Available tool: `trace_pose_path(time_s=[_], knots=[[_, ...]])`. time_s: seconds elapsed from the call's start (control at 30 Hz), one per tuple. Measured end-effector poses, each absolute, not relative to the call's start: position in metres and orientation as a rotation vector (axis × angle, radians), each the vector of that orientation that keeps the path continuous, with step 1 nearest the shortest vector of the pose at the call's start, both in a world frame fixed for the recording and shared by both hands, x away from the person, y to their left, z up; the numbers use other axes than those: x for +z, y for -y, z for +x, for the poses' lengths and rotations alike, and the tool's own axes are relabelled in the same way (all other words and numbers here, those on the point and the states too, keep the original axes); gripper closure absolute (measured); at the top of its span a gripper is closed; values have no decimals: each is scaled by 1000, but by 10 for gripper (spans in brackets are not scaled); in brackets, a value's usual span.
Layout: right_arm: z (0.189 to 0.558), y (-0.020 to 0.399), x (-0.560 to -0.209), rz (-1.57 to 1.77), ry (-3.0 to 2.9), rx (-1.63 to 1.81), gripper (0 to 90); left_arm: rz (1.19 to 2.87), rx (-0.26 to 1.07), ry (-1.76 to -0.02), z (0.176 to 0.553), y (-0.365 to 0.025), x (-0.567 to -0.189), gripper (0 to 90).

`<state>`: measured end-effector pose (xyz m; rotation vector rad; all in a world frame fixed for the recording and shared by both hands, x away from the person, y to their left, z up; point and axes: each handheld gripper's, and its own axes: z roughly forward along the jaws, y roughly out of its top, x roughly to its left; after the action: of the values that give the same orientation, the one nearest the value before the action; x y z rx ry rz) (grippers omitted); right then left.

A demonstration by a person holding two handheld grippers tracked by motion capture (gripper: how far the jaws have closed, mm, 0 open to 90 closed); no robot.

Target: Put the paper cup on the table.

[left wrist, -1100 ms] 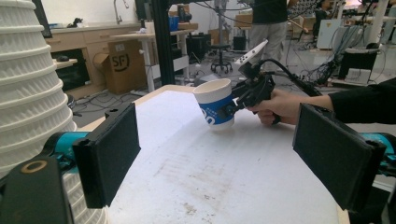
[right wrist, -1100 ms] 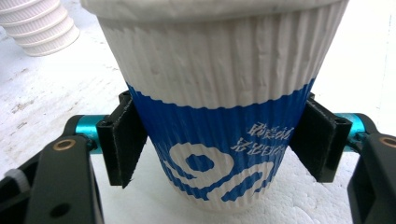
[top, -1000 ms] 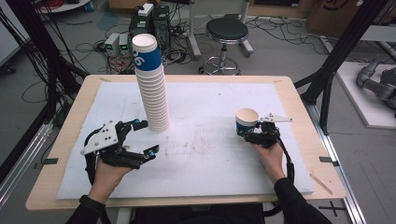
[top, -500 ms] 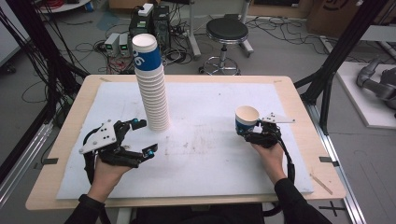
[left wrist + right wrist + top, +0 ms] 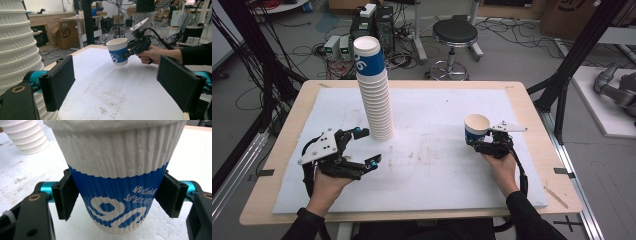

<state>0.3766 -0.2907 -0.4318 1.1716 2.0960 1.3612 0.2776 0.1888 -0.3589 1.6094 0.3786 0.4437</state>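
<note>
A tall stack of white ribbed paper cups (image 5: 374, 95) stands on the white mat (image 5: 432, 200), its top cup banded in blue. My left gripper (image 5: 368, 146) stands open just in front of the stack's foot, with nothing between its pads. In the left gripper view the stack (image 5: 17, 50) rises beside the left pad (image 5: 60, 82), outside the jaws. My right gripper (image 5: 479, 142) is shut on a single white and blue cup (image 5: 475, 129) at the mat's right side. In the right gripper view both pads (image 5: 66, 197) press on the cup's blue band (image 5: 117, 170). The cup (image 5: 118, 53) tilts slightly and looks just clear of the mat.
The mat covers a wooden table (image 5: 532, 125). A black stool (image 5: 454, 35), cables and electronics boxes (image 5: 372, 15) lie on the floor beyond the far edge. Black frame posts (image 5: 572, 65) stand at the table's right and left.
</note>
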Motion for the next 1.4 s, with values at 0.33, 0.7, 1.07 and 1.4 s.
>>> trace_pose_path(time_s=[0.33,0.7,1.07,1.4], knots=[[384,292,-439,1213,-2109,1304,260,1613,442,-386,276,-191,-361,146],[387,292,-444,1244,-2123,1257,256,1615,440,-379,275,-191,-361,148],[384,291,-444,1268,-2136,1219,239,1628,428,-374,279,-184,-362,154],[380,284,-443,1274,-2163,1113,185,1636,417,-361,283,-178,-362,154]])
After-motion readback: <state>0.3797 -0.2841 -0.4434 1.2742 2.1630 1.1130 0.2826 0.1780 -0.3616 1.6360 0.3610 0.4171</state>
